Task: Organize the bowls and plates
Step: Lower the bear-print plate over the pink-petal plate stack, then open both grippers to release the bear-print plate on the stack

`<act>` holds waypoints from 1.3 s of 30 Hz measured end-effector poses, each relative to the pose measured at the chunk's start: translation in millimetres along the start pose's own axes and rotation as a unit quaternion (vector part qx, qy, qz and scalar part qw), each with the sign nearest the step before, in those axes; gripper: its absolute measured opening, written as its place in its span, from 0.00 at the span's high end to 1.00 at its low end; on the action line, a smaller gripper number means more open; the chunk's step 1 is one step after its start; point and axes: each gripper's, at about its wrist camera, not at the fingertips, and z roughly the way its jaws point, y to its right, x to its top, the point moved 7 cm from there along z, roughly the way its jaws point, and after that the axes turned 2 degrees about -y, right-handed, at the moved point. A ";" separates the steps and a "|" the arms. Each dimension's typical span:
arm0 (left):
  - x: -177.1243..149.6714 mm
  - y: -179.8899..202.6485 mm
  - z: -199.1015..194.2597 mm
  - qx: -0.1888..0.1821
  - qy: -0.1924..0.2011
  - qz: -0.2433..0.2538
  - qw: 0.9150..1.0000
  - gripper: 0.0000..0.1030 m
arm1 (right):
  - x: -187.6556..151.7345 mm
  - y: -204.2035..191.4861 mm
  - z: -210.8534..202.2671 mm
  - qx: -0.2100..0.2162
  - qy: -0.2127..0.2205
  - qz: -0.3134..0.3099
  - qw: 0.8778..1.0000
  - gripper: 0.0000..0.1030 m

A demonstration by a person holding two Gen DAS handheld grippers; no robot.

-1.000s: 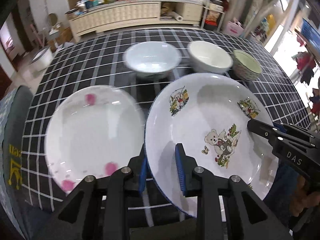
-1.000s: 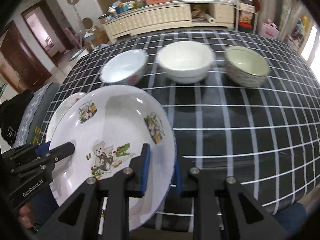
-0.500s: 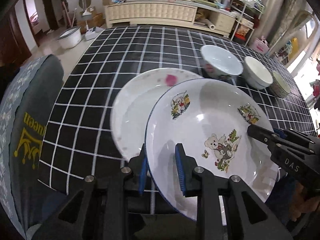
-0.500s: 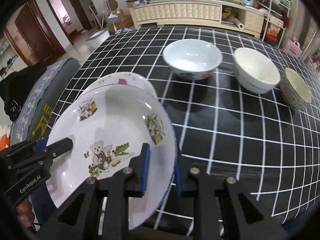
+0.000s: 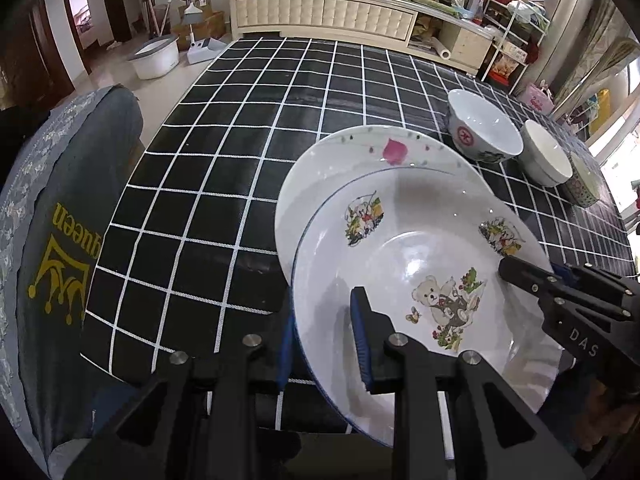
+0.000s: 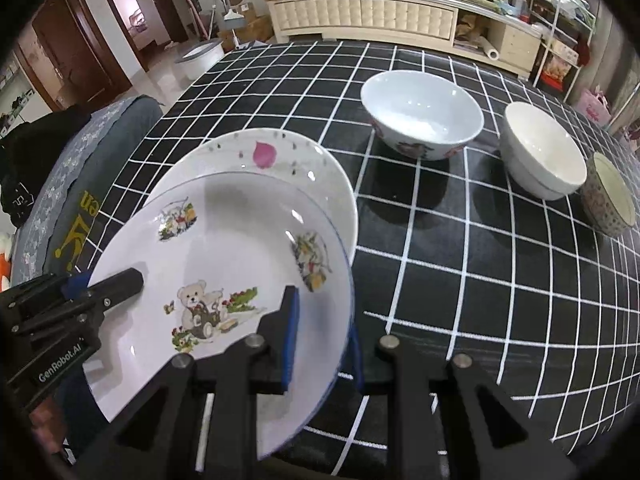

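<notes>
A white teddy-bear plate (image 5: 408, 248) (image 6: 224, 256) is held tilted above a white plate with pink spots (image 5: 360, 160) (image 6: 280, 156) that lies on the table, overlapping most of it. My left gripper (image 5: 322, 340) is shut on the bear plate's near-left rim. My right gripper (image 6: 322, 332) is shut on its right rim and also shows in the left wrist view (image 5: 560, 296). The left gripper shows in the right wrist view (image 6: 68, 312). Three bowls stand in a row to the right: a white patterned one (image 6: 420, 120), a plain white one (image 6: 540, 152), a small greenish one (image 6: 612, 196).
The table has a black cloth with white grid lines (image 5: 248, 128). A grey cushioned chair with a gold crown print (image 5: 60, 240) stands at the table's left edge. A cream sideboard (image 5: 320, 12) stands beyond the far edge.
Both grippers have carried the bear plate leftward until it hangs over the pink-spotted plate. The bowls now lie further to the right in both views.
</notes>
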 end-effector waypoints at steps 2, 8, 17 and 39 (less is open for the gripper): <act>0.4 -0.3 2.6 0.000 -0.001 0.001 1.000 0.77 | 0.1 -0.2 0.6 -0.003 -0.001 -0.001 1.000 0.75; 3.2 -1.4 5.4 -0.001 -0.001 0.000 1.000 0.77 | 1.7 -0.8 6.2 -0.005 -0.008 -0.002 1.000 0.75; 14.0 -1.4 11.4 0.007 0.008 0.015 1.000 0.77 | 6.3 3.0 13.0 -0.001 -0.014 0.010 1.000 0.74; 19.8 9.4 -0.2 0.026 0.019 0.015 0.999 0.77 | 10.5 15.7 0.4 0.028 0.000 0.021 0.999 0.63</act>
